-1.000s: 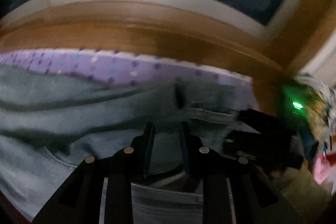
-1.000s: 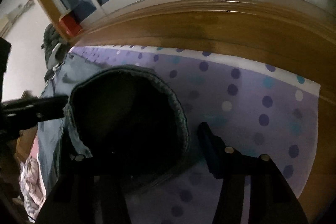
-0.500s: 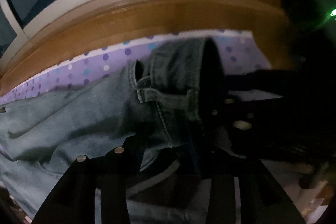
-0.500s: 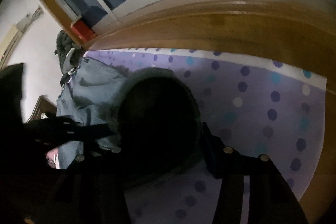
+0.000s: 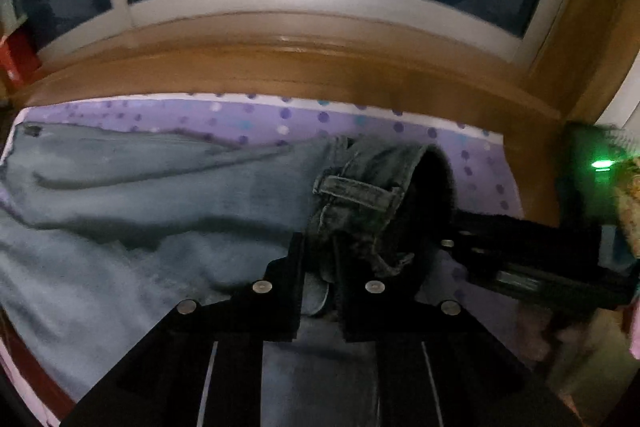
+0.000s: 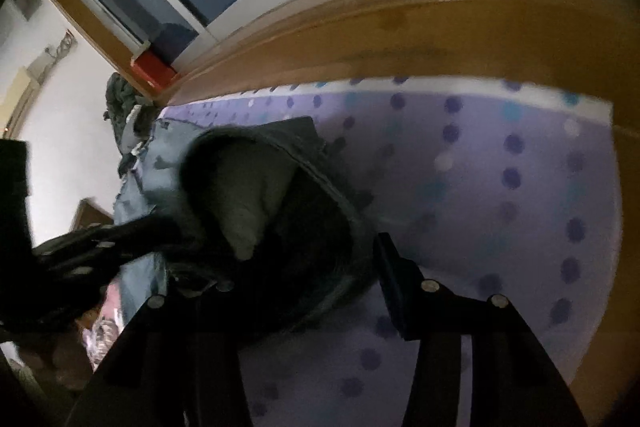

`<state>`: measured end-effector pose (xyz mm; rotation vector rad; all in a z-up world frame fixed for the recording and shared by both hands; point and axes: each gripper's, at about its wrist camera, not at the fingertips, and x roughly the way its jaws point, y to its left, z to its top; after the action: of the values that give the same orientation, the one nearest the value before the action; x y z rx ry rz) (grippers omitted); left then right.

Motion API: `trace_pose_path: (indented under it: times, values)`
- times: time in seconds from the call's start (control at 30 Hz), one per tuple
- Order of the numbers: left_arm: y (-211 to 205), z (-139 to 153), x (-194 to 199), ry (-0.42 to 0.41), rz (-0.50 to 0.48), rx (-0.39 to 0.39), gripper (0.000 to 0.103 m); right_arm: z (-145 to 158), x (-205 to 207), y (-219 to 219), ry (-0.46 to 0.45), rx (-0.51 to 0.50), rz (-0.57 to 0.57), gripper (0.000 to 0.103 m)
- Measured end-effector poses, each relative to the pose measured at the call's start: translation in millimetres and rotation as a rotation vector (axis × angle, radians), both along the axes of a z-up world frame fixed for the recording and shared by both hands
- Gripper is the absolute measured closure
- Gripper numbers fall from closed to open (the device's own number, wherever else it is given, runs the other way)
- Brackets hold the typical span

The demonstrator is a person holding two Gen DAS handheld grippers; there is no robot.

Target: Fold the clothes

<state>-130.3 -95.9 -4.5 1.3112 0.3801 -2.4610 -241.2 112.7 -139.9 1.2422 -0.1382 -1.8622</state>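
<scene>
jeans (image 5: 140,211): matt denim | sheet (image 6: 500,187): dotted cloth | ledge (image 5: 300,67): glossy wood

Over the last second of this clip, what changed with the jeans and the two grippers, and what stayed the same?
The left gripper took hold of the jeans at the waistband and lifted it clear of the flat denim. The right gripper stayed wide open around that raised waistband, though the hold itself is hidden. The legs stayed spread on the dotted purple sheet.
</scene>
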Motion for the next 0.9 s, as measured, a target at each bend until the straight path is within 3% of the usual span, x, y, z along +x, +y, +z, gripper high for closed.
trace_pose_path:
  times: [0.13, 0.17, 0.2, 0.3, 0.43, 0.63, 0.7, 0.77, 0.83, 0.9]
  values:
    - [4, 15, 24, 0.008, 0.027, 0.032, 0.091, -8, -2, -13, -0.035, -0.015, -0.017, 0.058]
    - [6, 17, 29, 0.005, 0.031, 0.044, 0.091, -5, -4, -13, -0.015, -0.005, -0.045, 0.082]
    - [10, 18, 33, 0.002, 0.023, 0.056, 0.091, -1, -7, -12, 0.006, 0.003, -0.074, 0.097]
    - [24, 17, 42, -0.009, -0.038, 0.087, 0.091, 37, -13, 9, 0.059, -0.08, -0.152, 0.097]
    - [42, 1, 28, -0.025, -0.119, 0.066, 0.091, 83, -13, 5, 0.221, -0.044, -0.126, 0.097]
    - [43, -42, -5, -0.068, -0.128, 0.074, 0.089, 31, -53, -41, 0.267, 0.225, -0.092, 0.096]
    - [47, -42, -5, -0.079, -0.134, 0.053, 0.089, 7, -60, -47, 0.256, 0.271, -0.081, 0.091]
    - [54, -36, 2, -0.087, -0.154, 0.043, 0.088, -3, -59, -47, 0.279, 0.276, -0.07, 0.088]
    - [56, -30, 16, -0.093, -0.183, 0.091, 0.088, -3, -55, -46, 0.313, 0.264, -0.065, 0.086]
    - [49, -28, 33, -0.093, -0.177, 0.097, 0.088, 0, -58, -42, 0.273, 0.265, -0.062, 0.073]
